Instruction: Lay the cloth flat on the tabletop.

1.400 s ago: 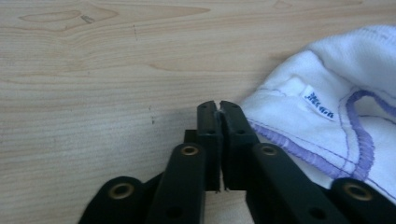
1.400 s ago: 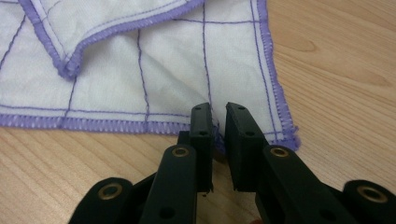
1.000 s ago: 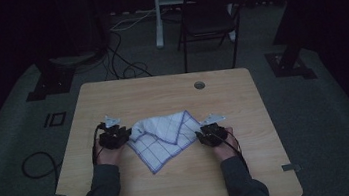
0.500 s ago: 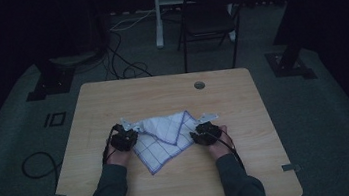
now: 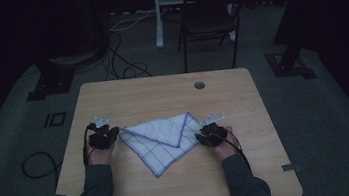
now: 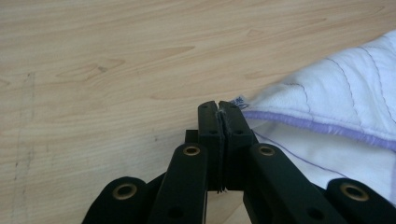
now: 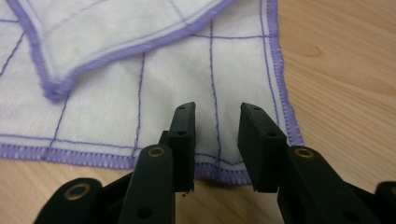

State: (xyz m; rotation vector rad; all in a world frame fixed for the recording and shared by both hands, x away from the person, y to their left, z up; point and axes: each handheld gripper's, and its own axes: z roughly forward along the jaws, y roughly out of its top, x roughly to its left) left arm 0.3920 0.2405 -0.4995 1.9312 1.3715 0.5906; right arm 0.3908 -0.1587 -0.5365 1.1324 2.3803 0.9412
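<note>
left gripper (image 6: 219,109) now clamped on cloth (image 5: 165,139) corner, pulled outward; right gripper (image 7: 216,126) jaws apart over cloth edge.

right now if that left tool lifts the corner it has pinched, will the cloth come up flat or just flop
Probably flop: the cloth lies thin and already folded over itself, so it looks limp. Likely light, since the left tool pinches just a corner tip. The rest would likely drag across the smooth table unless the right tool, open over the hem, grips too.
</note>
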